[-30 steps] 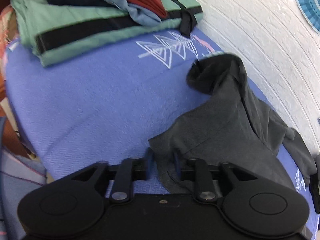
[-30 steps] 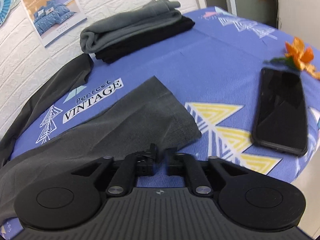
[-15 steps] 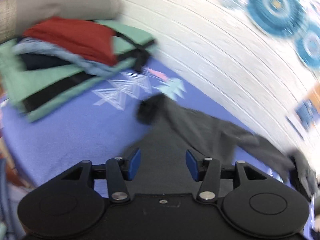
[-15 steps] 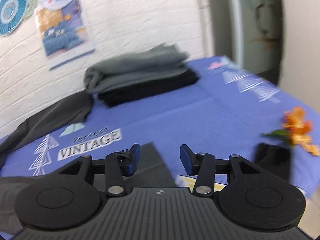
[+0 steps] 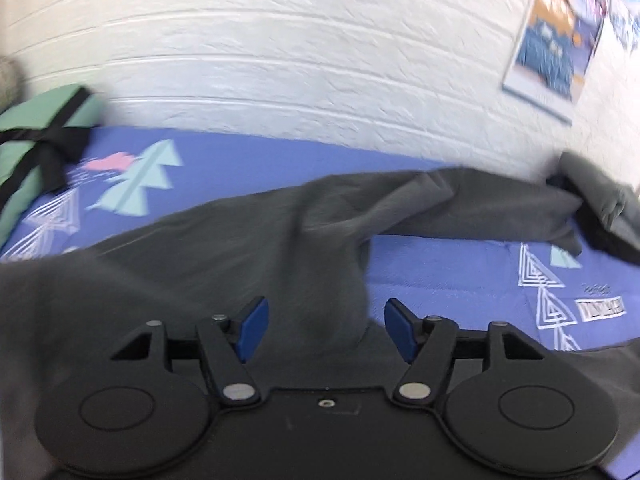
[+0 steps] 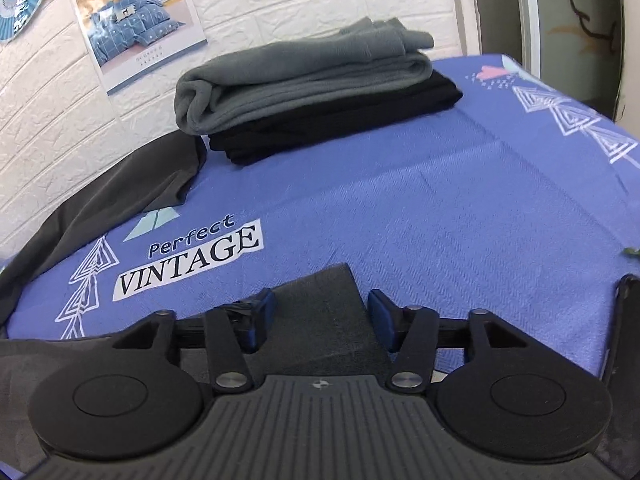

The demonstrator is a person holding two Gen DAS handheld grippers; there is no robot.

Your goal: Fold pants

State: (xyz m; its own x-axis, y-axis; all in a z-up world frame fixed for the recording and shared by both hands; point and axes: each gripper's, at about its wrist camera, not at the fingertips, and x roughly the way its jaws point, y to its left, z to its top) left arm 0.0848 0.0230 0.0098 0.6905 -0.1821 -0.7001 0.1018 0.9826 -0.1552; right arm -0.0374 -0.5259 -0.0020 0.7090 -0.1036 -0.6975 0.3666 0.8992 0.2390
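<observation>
Dark grey pants (image 5: pixel 224 248) lie spread on the blue printed cloth (image 5: pixel 460 268). In the left wrist view the waist part fills the near left and one leg runs along the wall to the right. My left gripper (image 5: pixel 326 330) is open and empty just above the fabric. In the right wrist view the near leg's hem (image 6: pixel 320 312) lies under my right gripper (image 6: pixel 316 320), which is open and empty. The far leg (image 6: pixel 132 196) lies along the wall at left.
A folded grey and black stack (image 6: pixel 312 84) sits at the back by the wall. A green garment with black straps (image 5: pixel 36 140) lies at the far left. A black phone's edge (image 6: pixel 620 320) shows at right. A poster (image 6: pixel 136 20) hangs on the white brick wall.
Both grippers were shut on the pants a second ago, then opened and let go. The left gripper swung right toward the wall; the right one lifted and tilted up.
</observation>
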